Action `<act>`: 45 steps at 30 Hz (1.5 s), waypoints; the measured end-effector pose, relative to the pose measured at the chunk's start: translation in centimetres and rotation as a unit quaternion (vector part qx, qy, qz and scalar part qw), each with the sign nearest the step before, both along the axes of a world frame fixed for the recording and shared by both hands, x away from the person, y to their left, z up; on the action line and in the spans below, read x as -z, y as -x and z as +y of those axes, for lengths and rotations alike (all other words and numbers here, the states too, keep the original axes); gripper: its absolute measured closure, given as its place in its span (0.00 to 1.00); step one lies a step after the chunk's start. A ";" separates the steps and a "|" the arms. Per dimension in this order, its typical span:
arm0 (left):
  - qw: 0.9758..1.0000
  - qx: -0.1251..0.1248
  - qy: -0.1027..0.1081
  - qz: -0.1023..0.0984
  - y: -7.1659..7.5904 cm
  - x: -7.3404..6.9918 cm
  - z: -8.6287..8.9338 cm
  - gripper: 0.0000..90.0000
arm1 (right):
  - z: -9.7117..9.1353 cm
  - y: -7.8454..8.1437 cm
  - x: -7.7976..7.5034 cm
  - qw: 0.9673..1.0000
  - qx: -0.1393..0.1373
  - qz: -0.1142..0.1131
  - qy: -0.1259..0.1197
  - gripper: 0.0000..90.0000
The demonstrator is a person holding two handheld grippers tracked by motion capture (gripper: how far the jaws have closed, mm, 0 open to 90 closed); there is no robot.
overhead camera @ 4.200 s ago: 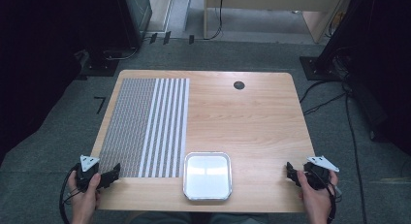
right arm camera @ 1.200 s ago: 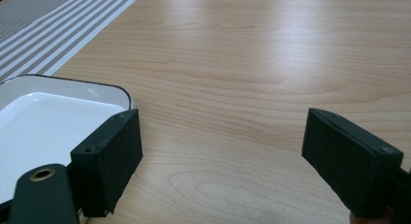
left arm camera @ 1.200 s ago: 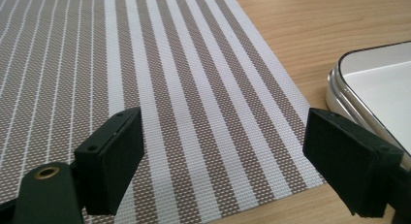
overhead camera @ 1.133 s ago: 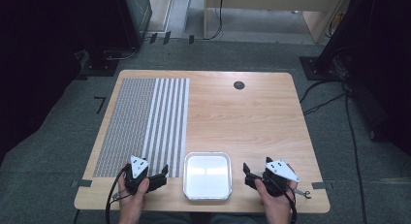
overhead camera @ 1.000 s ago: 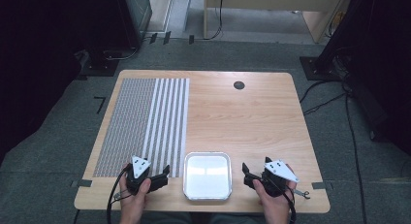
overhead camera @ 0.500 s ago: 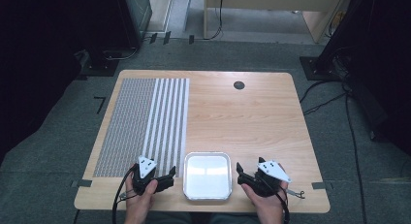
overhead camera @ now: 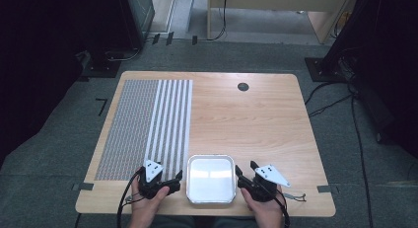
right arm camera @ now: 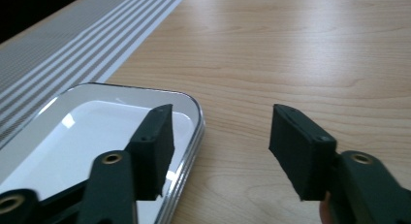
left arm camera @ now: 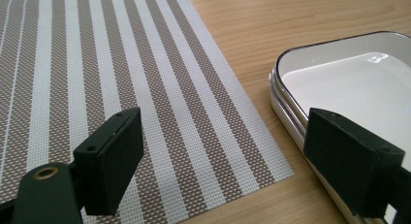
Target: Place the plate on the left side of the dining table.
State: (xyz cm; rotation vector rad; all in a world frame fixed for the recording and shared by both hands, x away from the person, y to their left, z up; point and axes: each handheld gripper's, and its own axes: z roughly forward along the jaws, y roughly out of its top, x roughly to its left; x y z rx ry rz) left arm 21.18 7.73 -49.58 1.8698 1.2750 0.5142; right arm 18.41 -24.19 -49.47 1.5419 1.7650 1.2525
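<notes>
Here you are at the near edge of the wooden table [overhead camera: 276,119], both hands flanking the white tray [overhead camera: 210,178], which sits flat on the bare wood close to your side, just right of the striped placemat [overhead camera: 148,124]. Your left gripper [overhead camera: 176,178] comes in from the tray's left side, jaws spread wide with nothing pinched between them; in the left gripper view one jaw hangs over the placemat's stripes while the other sits right at the tray's rounded left rim [left arm camera: 286,107], and whether it touches the metal edge I cannot tell. Your right gripper [overhead camera: 238,174] mirrors it at the tray's right side, and its jaws have just been closing in: in the right gripper view one jaw stands over the tray's white floor just inside the rim [right arm camera: 194,132], the other out over the bare table, so the tray's right wall lies in the gap between them. The pads are not pressing on that wall at this moment, so there's no grip on it. The tray is empty and shiny, catching the light. A small dark round hole [overhead camera: 243,86] marks the table's far side, well apart from the action.
</notes>
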 end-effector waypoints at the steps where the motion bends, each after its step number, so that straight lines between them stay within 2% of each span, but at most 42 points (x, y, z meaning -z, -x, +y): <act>1: 1.000 0.003 0.006 0.004 0.0 0.0 -0.1 0.17 | 0.2 0.1 0.1 1.000 -0.002 -0.005 -0.006 0.53; 5: 1.000 0.010 0.007 0.005 0.2 0.1 -0.4 0.19 | 0.4 0.3 0.2 1.000 -0.008 -0.005 -0.010 0.60; 7: 1.000 0.004 0.006 0.001 0.4 0.1 -0.6 0.30 | 0.4 0.3 0.3 1.000 -0.013 -0.005 -0.019 0.63; 9: 1.000 0.005 0.008 0.001 0.4 0.1 -0.7 0.31 | 0.5 0.3 0.3 1.000 -0.017 -0.004 -0.023 0.65; 10: 1.000 0.007 0.008 0.001 0.5 0.1 -0.7 0.35 | 0.6 0.3 0.4 0.999 -0.027 0.019 -0.035 0.67; 12: 1.000 0.012 0.014 0.003 0.6 0.1 -0.8 0.38 | 0.8 0.4 0.5 0.999 -0.028 0.024 -0.034 0.67; 13: 1.000 0.015 0.019 0.005 0.6 0.1 -0.9 0.43 | 0.9 0.4 0.6 0.998 -0.034 0.033 -0.040 0.69; 15: 1.000 0.019 0.022 0.009 0.7 0.2 -1.0 0.48 | 0.9 0.3 0.6 0.998 -0.039 0.034 -0.044 0.70; 16: 0.999 0.019 0.023 0.011 0.7 0.2 -1.0 0.48 | 0.8 0.3 0.7 0.997 -0.047 0.038 -0.053 0.72; 17: 0.999 0.024 0.028 0.013 0.8 0.2 -1.1 0.57 | 0.5 0.1 0.9 0.993 -0.061 0.045 -0.086 0.75; 18: 0.999 0.024 0.028 0.013 0.8 0.2 -1.1 0.60 | 0.4 0.0 1.0 0.992 -0.062 0.045 -0.103 0.76; 19: 0.998 0.038 0.043 0.020 0.8 0.2 -1.0 0.64 | 0.2 0.0 1.0 0.989 -0.060 0.050 -0.126 0.78; 20: 0.998 0.038 0.043 0.020 0.8 0.2 -1.0 0.66 | 0.2 0.0 1.0 0.989 -0.060 0.050 -0.126 0.78; 21: 0.998 0.041 0.048 0.022 0.8 0.2 -1.0 0.68 | -0.3 -0.1 1.1 0.985 -0.054 0.064 -0.154 0.82; 22: 0.997 0.045 0.054 0.028 0.8 0.2 -1.0 0.68 | -0.3 -0.1 1.1 0.985 -0.054 0.064 -0.154 0.82; 23: 0.996 0.052 0.065 0.035 0.7 0.2 -0.9 0.73 | -0.7 -0.2 1.3 0.980 -0.049 0.078 -0.176 0.84; 24: 0.995 0.056 0.071 0.038 0.7 0.3 -0.9 0.73 | -0.7 -0.2 1.3 0.980 -0.049 0.078 -0.176 0.84; 27: 0.992 0.071 0.092 0.049 0.7 0.3 -0.9 0.79 | -1.0 -0.3 1.5 0.976 -0.038 0.098 -0.191 0.87; 28: 0.992 0.071 0.092 0.049 0.7 0.3 -0.9 0.80 | -1.0 -0.3 1.5 0.976 -0.038 0.098 -0.191 0.87; 29: 0.991 0.075 0.097 0.051 0.7 0.2 -0.9 0.80 | -1.0 -0.3 1.5 0.974 -0.034 0.106 -0.199 0.88; 30: 0.990 0.078 0.101 0.052 0.7 0.2 -0.9 0.80 | -1.1 -0.3 1.5 0.973 -0.033 0.108 -0.201 0.87; 33: 0.988 0.085 0.113 0.060 0.6 0.3 -0.9 0.79 | -1.2 -0.3 1.5 0.972 -0.025 0.112 -0.203 0.86; 35: 0.987 0.090 0.118 0.067 0.5 0.4 -0.9 0.79 | -1.4 -0.5 1.7 0.969 -0.021 0.120 -0.215 0.86; 36: 0.987 0.090 0.118 0.067 0.5 0.4 -0.9 0.79 | -1.4 -0.5 1.7 0.969 -0.021 0.120 -0.215 0.86; 37: 0.986 0.093 0.120 0.068 0.6 0.5 -1.1 0.79 | -1.5 -0.6 1.9 0.964 -0.022 0.128 -0.231 0.86; 38: 0.986 0.093 0.120 0.068 0.6 0.5 -1.1 0.79 | -1.5 -0.6 1.9 0.964 -0.022 0.128 -0.231 0.86; 40: 0.985 0.096 0.120 0.072 0.6 0.5 -1.2 0.79 | -1.6 -0.7 2.1 0.959 -0.025 0.137 -0.246 0.86; 41: 0.986 0.096 0.116 0.073 0.6 0.5 -1.2 0.79 | -1.6 -0.8 2.2 0.955 -0.027 0.144 -0.257 0.86; 42: 0.986 0.095 0.112 0.074 0.5 0.6 -1.3 0.79 | -1.6 -0.8 2.2 0.955 -0.027 0.144 -0.257 0.86; 43: 0.986 0.097 0.111 0.077 0.5 0.7 -1.4 0.79 | -1.7 -0.9 2.3 0.952 -0.028 0.152 -0.266 0.86; 44: 0.986 0.097 0.111 0.077 0.5 0.7 -1.4 0.79 | -1.7 -0.9 2.4 0.950 -0.029 0.155 -0.269 0.86; 45: 0.986 0.099 0.110 0.078 0.6 0.7 -1.5 0.79 | -1.7 -0.9 2.4 0.950 -0.029 0.155 -0.269 0.86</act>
